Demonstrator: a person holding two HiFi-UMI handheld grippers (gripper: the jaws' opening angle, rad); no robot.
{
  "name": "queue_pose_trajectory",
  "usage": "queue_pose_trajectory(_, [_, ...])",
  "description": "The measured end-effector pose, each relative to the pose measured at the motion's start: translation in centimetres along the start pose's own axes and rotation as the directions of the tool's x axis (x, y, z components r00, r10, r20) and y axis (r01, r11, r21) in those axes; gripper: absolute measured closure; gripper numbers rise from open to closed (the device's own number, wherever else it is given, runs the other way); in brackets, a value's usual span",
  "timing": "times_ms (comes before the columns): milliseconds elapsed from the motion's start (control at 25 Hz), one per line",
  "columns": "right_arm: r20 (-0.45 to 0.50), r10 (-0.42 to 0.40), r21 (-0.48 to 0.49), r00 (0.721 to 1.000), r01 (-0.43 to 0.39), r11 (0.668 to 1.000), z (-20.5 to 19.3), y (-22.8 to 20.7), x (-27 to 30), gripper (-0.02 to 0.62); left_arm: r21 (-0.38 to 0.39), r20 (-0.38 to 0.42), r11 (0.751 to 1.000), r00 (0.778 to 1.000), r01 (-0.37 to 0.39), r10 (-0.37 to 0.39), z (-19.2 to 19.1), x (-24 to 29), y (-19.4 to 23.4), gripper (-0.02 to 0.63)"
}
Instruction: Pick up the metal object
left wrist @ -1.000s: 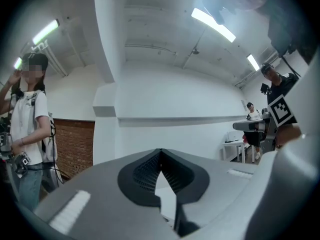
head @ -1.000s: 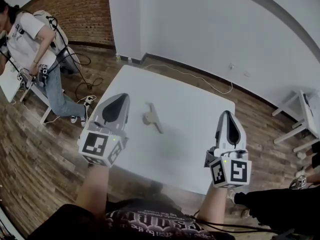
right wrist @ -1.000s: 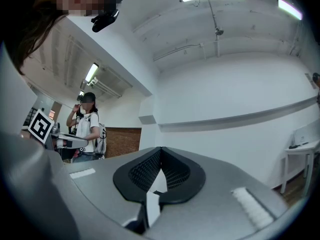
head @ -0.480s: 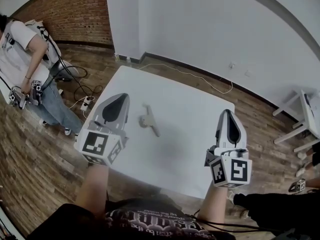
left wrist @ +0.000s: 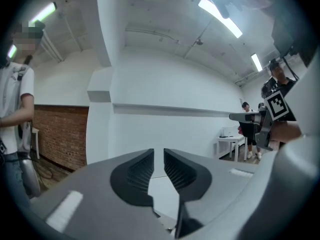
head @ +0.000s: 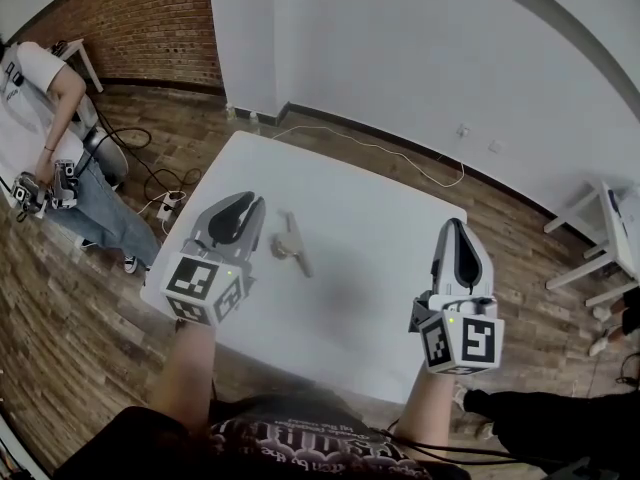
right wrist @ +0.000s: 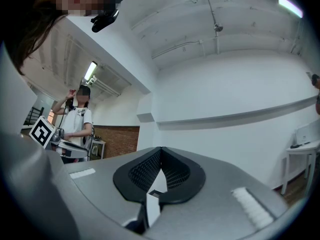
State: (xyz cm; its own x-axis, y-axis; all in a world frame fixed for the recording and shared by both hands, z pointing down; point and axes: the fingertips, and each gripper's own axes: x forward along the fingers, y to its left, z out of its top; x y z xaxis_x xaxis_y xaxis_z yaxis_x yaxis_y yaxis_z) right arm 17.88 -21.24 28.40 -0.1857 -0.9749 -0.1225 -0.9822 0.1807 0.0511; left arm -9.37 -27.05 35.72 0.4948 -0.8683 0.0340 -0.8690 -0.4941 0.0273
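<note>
Left gripper [head: 248, 211] swung nearer the metal object [head: 290, 245].
Its jaws are opening, narrow and empty, readying a grasp; right gripper [head: 454, 228] waits closed.

head: from above, steeply down on table [head: 370, 258] | left gripper view: low behind own jaws, facing white wall [left wrist: 165, 84] (near-level) | right gripper view: same — tilted upward | shared: brick wall [head: 150, 28]
</note>
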Motion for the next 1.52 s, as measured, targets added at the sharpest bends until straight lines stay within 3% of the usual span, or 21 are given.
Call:
queue_pose_trajectory(200, [-0.005, 0.003, 0.003, 1.000, -0.003, 1.000, -0.2, -0.5, 0.6, 0.583, -0.102, -0.177, 0.994, 0.983, 0.028, -0.046, -5.4, 1.8, 0.2, 0.428])
queue_pose_trajectory(360, [-0.011, 0.004, -0.001, 1.000, -0.004, 1.000, -0.4, -0.9, 0.6, 0.584, -0.173, -0.336, 0.985, 0.938, 0.021, -0.079, -11.6, 2.6, 0.2, 0.378])
queue_pose_trajectory(480, [-0.013, 0.003, -0.003, 1.000, -0.003, 1.000, -0.7, -0.8, 0.2, 0.583, -0.253, -0.436, 0.967, 0.892, 0.005, -0.119, -16.7, 2.8, 0.1, 0.359])
queue_pose_trajectory(600, [-0.014, 0.002, -0.008, 1.000, -0.002, 1.000, -0.9, -0.8, -0.1, 0.584, -0.368, -0.508, 0.928, 0.847, -0.049, -0.157, -21.0, 3.0, 0.2, 0.353])
queue_pose_trajectory(760, [-0.019, -0.005, -0.016, 1.000, 0.005, 1.000, -1.1, -1.0, -0.3, 0.584, -0.547, -0.538, 0.830, 0.806, -0.110, -0.247, -24.3, 3.6, 0.0, 0.353])
queue_pose_trajectory(920, [-0.023, -0.014, -0.019, 1.000, 0.014, 1.000, -1.0, -1.4, -0.3, 0.584, -0.667, -0.512, 0.735, 0.793, -0.124, -0.330, -25.3, 4.4, -0.6, 0.354])
queue_pose_trajectory(1240, [-0.032, -0.024, -0.025, 0.999, 0.023, 0.999, -1.2, -1.9, -0.2, 0.583, -0.707, -0.526, 0.684, 0.780, -0.180, -0.339, -26.9, 5.7, -0.7, 0.474])
queue_pose_trajectory(1480, [-0.037, -0.035, -0.026, 0.999, 0.034, 0.999, -1.5, -2.2, -0.7, 0.584, -0.771, -0.480, 0.612, 0.794, -0.178, -0.374, -26.9, 6.0, -0.9, 0.530])
queue_pose_trajectory(1520, [-0.038, -0.036, -0.026, 0.999, 0.035, 0.999, -1.5, -2.3, -0.8, 0.583, -0.780, -0.471, 0.602, 0.797, -0.174, -0.379, -26.8, 6.1, -1.1, 0.573])
